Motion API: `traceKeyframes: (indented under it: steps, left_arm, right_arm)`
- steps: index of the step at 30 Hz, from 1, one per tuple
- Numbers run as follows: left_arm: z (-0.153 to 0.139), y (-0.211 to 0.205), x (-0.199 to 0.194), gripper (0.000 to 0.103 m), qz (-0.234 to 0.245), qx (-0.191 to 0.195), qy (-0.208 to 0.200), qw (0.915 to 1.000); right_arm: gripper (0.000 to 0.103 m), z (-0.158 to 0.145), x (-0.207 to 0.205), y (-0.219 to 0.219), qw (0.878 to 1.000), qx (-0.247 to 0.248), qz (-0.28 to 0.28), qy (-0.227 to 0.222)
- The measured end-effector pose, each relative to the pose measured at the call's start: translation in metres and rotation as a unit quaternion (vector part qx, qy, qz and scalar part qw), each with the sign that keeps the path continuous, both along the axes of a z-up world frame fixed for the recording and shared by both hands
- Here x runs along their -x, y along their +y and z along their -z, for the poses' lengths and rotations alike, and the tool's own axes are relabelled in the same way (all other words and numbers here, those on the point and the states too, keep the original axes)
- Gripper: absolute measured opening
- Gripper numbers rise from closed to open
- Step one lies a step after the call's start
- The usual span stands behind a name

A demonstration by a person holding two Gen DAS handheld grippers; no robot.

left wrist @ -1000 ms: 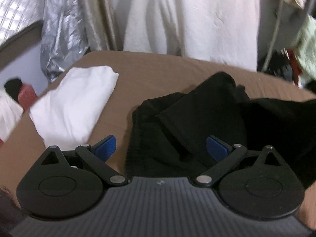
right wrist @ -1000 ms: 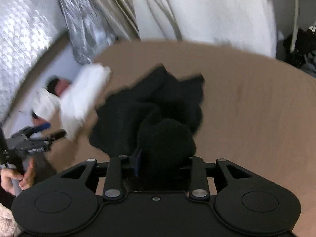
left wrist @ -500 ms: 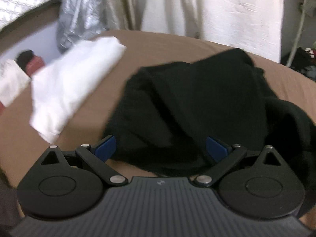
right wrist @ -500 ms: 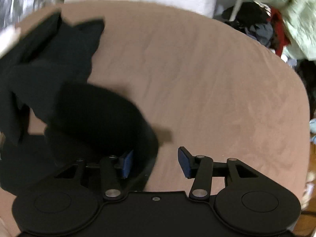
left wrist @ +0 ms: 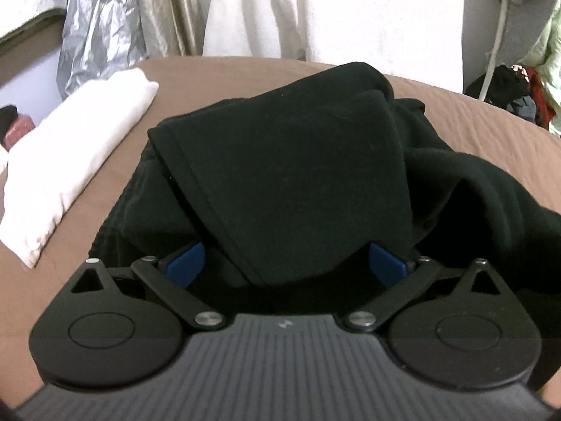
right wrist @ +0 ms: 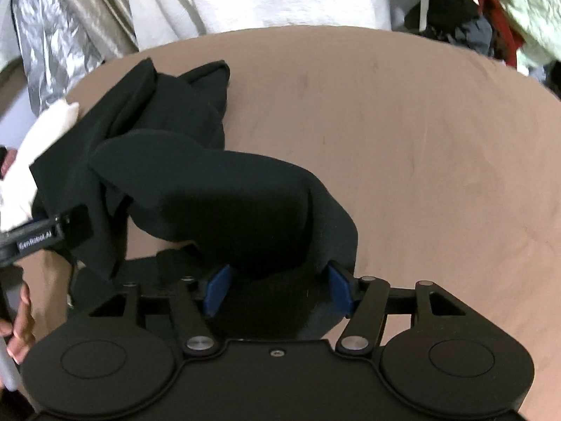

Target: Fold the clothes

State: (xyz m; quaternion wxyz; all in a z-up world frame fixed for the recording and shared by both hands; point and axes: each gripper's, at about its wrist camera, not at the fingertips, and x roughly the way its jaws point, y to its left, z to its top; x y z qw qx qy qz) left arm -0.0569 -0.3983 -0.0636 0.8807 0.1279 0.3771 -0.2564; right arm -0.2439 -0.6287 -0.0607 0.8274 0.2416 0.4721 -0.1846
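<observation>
Black garment: one, crumpled and part-folded, lying on the left half of the brown table, near edge under both my tools. White folded cloth: one, just left of it, far-left side of the table.

My left gripper: jaws spread wide, a black fold lying loose between the blue pads, not pinched.

My right gripper: jaws opening, a hump of black fabric between them, pads not pressing.

Beyond: white and silver hangings; clothes heap far right.
</observation>
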Motion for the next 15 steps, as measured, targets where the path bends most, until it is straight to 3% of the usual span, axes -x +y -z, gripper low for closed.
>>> traceKeyframes:
  steps: [6, 8, 11, 15]
  left_arm:
    - [-0.006, -0.004, 0.003, 0.102, 0.030, -0.007, -0.033, 0.9990]
    - [-0.010, -0.002, 0.005, 0.102, 0.031, 0.013, -0.037, 0.9987]
    - [-0.005, -0.010, 0.002, 0.102, 0.040, 0.020, -0.022, 0.9987]
    - [0.011, -0.029, -0.010, 0.103, 0.046, 0.008, 0.018, 0.9987]
  right_arm:
    - [0.075, 0.012, 0.026, 0.001, 1.000, 0.002, 0.001, -0.017]
    - [0.080, 0.024, 0.041, -0.006, 1.000, 0.000, 0.020, -0.021]
    - [0.081, 0.047, 0.062, -0.014, 0.999, -0.022, 0.036, -0.033]
    - [0.081, 0.077, 0.059, -0.038, 0.992, -0.099, 0.044, -0.070]
